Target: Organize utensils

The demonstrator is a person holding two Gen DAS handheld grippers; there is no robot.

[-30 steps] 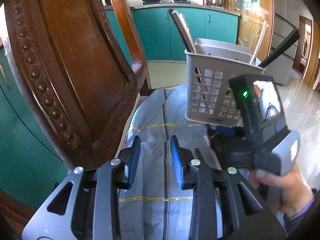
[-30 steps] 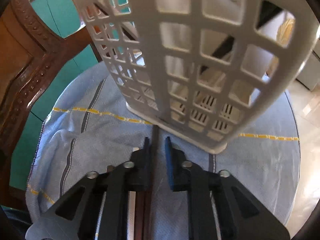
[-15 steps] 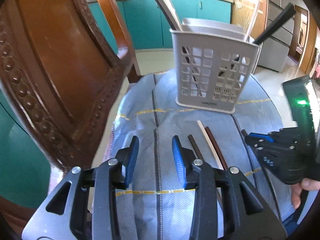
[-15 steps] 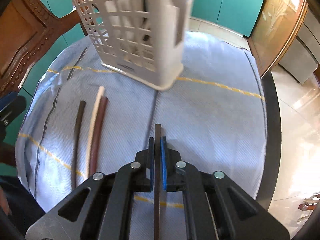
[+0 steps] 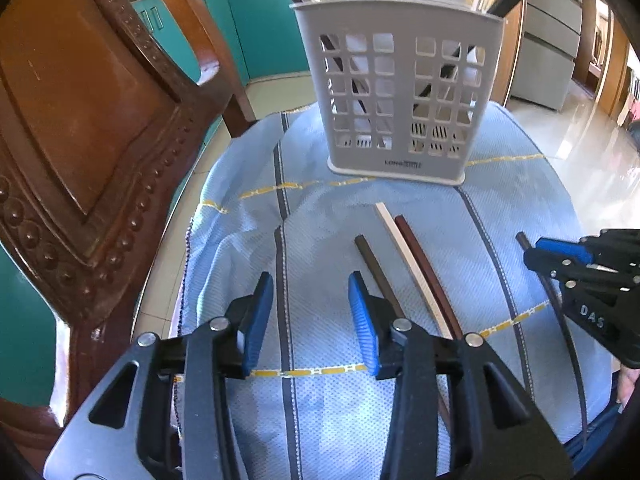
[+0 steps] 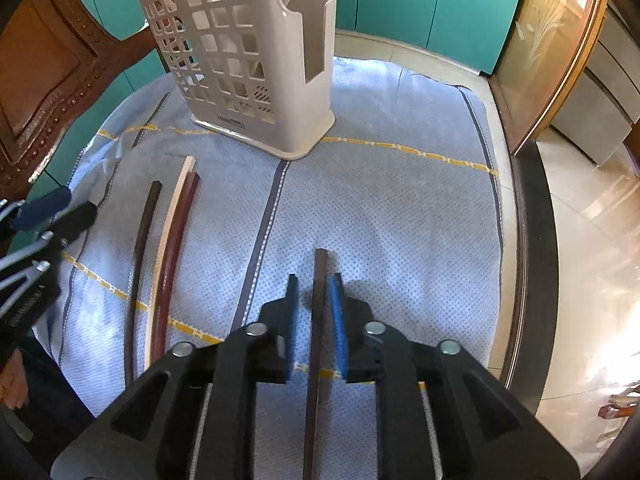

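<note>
A dark chopstick (image 6: 318, 320) lies on the blue cloth (image 6: 400, 220) between the fingers of the right claw (image 6: 314, 312), touching the right pad, the jaws parted a little and not clamping it. This looks like laying chopsticks out in a row; next, I'd guess, lift clear. Three more chopsticks (image 6: 168, 248) lie well to the left, the basket (image 6: 248, 60) beyond. The left claw (image 5: 310, 312) hangs wide and empty.

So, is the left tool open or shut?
Open: the left tool shows a wide gap between its blue pads, with only cloth between.
</note>
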